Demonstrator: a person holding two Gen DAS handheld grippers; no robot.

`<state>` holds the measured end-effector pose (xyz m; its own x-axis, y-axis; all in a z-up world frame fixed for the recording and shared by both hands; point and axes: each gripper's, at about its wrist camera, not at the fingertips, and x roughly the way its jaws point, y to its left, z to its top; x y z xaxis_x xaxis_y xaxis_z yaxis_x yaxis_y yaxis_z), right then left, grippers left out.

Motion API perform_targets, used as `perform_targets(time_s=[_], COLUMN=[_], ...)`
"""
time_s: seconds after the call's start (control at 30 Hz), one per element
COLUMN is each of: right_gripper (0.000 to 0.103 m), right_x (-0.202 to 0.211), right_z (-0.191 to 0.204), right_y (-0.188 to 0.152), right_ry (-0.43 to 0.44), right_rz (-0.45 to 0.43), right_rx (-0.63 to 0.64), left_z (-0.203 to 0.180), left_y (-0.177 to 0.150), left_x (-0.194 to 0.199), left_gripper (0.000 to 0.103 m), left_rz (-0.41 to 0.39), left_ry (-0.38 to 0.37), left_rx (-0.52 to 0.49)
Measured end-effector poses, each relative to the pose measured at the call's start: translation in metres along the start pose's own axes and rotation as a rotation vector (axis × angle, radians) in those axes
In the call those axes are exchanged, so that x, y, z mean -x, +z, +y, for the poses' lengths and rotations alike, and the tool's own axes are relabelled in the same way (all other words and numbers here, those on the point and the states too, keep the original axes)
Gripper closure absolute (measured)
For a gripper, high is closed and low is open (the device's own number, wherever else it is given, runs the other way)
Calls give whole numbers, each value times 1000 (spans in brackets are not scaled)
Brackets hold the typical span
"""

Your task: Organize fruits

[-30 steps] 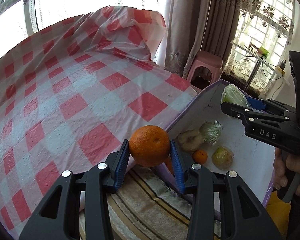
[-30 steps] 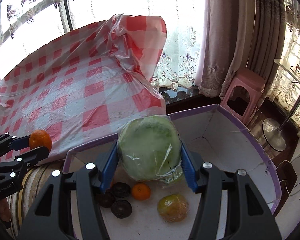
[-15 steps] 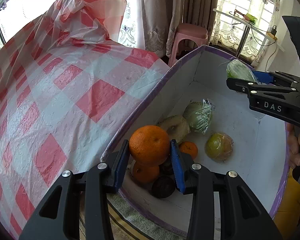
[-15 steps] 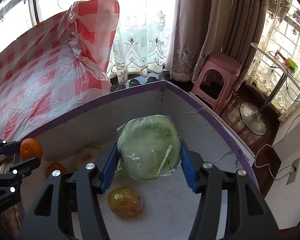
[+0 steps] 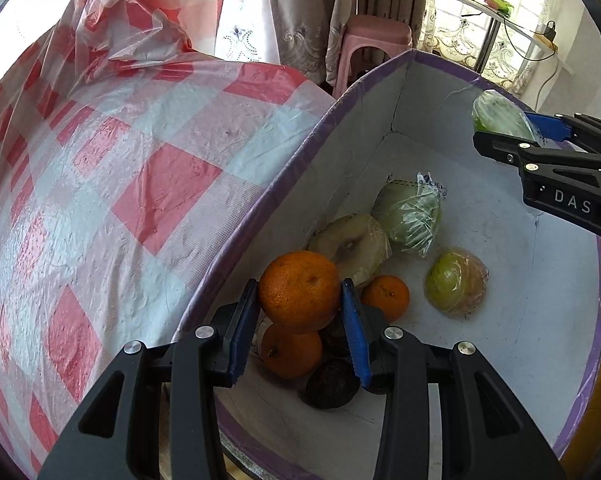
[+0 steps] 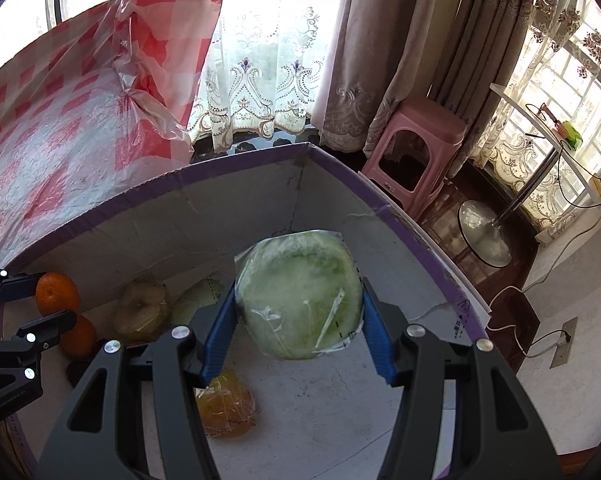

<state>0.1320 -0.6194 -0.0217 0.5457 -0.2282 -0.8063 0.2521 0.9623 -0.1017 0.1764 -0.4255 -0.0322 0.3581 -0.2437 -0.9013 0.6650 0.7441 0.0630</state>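
Left gripper (image 5: 300,312) clamped on orange (image 5: 299,291), held above near-left corner of purple-rimmed box (image 5: 292,168). Right gripper (image 6: 296,332) clamped on wrapped green melon (image 6: 298,294), over box middle. Inside on floor: second orange (image 5: 290,354), small tangerine (image 5: 385,296), wrapped fruits (image 5: 408,216), dark avocado (image 5: 332,384). Checkered tablecloth (image 5: 120,184) beside box.
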Motion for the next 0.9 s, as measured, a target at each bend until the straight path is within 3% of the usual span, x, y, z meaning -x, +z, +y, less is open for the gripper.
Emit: perform_targets(time_s=[0.43, 0.53, 0.67, 0.83, 0.9], right_gripper=[44, 35, 35, 32, 29], right_x=[-1, 2, 3, 16, 25], right_z=[0, -1, 0, 0, 0], right_y=[0, 1, 0, -3, -6], right_ry=[-8, -16, -24, -38, -45], right_rz=[6, -13, -13, -40, -58], right_rx=[-4, -7, 0, -9, -13], left_z=[-4, -3, -4, -3, -3], left_y=[3, 3, 2, -2, -4], left_x=[-3, -3, 2, 19, 28], left_gripper=[61, 59, 56, 42, 30], left_rz=[-7, -10, -22, -69, -94], left_ry=[28, 26, 24, 6, -5], left_rx=[-16, -10, -7, 15, 33])
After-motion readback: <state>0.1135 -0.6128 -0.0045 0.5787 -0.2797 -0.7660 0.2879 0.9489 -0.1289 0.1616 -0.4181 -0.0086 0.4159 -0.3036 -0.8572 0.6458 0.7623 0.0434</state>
